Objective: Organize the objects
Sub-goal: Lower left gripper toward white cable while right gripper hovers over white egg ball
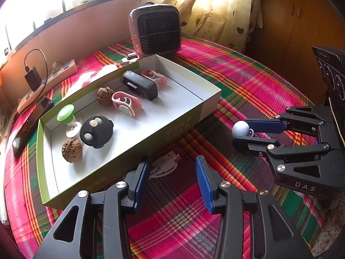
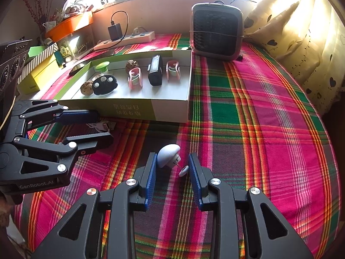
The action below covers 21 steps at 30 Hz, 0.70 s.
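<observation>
A shallow green-and-white box (image 1: 189, 116) (image 2: 168, 110) lies on the plaid cloth. It holds two walnuts (image 1: 72, 150), a green-capped mushroom piece (image 1: 65, 112), a black round gadget (image 1: 97, 131), two pink clips (image 1: 126, 103) and a black device (image 1: 140, 85). A white mushroom-shaped piece (image 2: 168, 155) (image 1: 240, 128) lies on the cloth between my right gripper's open fingers; the pads are not touching it. My right gripper (image 2: 172, 164) (image 1: 239, 129) is open. My left gripper (image 1: 172, 168) (image 2: 103, 127) is open and empty above a white USB cable (image 1: 163, 165) by the box's near wall.
A small fan heater (image 1: 157, 32) (image 2: 216, 32) stands behind the box. A power strip with a black charger (image 1: 47, 79) (image 2: 125, 37) lies at the back. A dark phone (image 1: 30, 127) lies left of the box. Curtains (image 2: 301, 32) hang on the right.
</observation>
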### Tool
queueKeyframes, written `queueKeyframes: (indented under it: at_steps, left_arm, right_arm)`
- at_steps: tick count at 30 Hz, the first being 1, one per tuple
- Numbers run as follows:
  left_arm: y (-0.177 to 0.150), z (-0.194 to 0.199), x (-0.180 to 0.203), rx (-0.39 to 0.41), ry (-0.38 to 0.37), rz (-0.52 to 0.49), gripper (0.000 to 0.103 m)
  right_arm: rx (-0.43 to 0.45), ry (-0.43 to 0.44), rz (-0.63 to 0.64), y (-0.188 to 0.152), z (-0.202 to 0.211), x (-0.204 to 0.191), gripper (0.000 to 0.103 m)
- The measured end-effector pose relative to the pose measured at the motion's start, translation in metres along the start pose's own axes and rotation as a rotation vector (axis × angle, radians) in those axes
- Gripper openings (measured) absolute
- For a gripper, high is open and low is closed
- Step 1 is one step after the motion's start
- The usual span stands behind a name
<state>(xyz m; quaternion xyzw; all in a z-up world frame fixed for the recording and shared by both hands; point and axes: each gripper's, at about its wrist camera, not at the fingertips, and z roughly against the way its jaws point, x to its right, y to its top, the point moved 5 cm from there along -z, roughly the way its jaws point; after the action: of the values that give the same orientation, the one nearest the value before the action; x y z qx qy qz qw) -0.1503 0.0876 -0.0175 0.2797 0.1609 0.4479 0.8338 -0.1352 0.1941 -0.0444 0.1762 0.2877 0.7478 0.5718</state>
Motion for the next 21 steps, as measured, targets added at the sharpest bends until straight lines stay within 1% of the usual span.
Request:
queueKeyframes:
  at_steps: [3, 6, 12, 13, 14, 16, 18, 21]
  left_arm:
    - [-0.001, 0.000, 0.003, -0.005, 0.005, -0.008, 0.042]
    - [-0.003, 0.002, 0.007, -0.013, -0.051, 0.007, 0.042]
    - [-0.009, 0.009, 0.015, -0.023, -0.121, 0.008, 0.042]
    - [-0.009, 0.010, 0.014, -0.020, -0.118, 0.008, 0.042]
    - [-0.008, 0.010, 0.012, -0.018, -0.097, 0.008, 0.042]
    - [-0.007, 0.008, 0.007, -0.017, -0.021, 0.000, 0.042]
    - [-0.006, 0.005, 0.006, -0.020, 0.029, -0.032, 0.042]
    - [-0.010, 0.001, 0.007, -0.041, 0.026, -0.052, 0.042]
  right_arm:
    - [0.001, 0.006, -0.004, 0.000, 0.000, 0.001, 0.031]
    - [0.002, 0.012, -0.009, 0.000, 0.000, 0.002, 0.031]
    - [0.002, 0.020, -0.014, 0.000, 0.000, 0.003, 0.031]
    - [0.002, 0.019, -0.014, 0.000, 0.000, 0.003, 0.031]
    - [0.002, 0.019, -0.014, 0.000, 0.000, 0.003, 0.031]
    - [0.002, 0.019, -0.013, 0.000, 0.000, 0.003, 0.031]
    - [0.002, 0.018, -0.013, 0.000, 0.000, 0.003, 0.031]
    - [0.002, 0.020, -0.014, 0.000, 0.000, 0.002, 0.031]
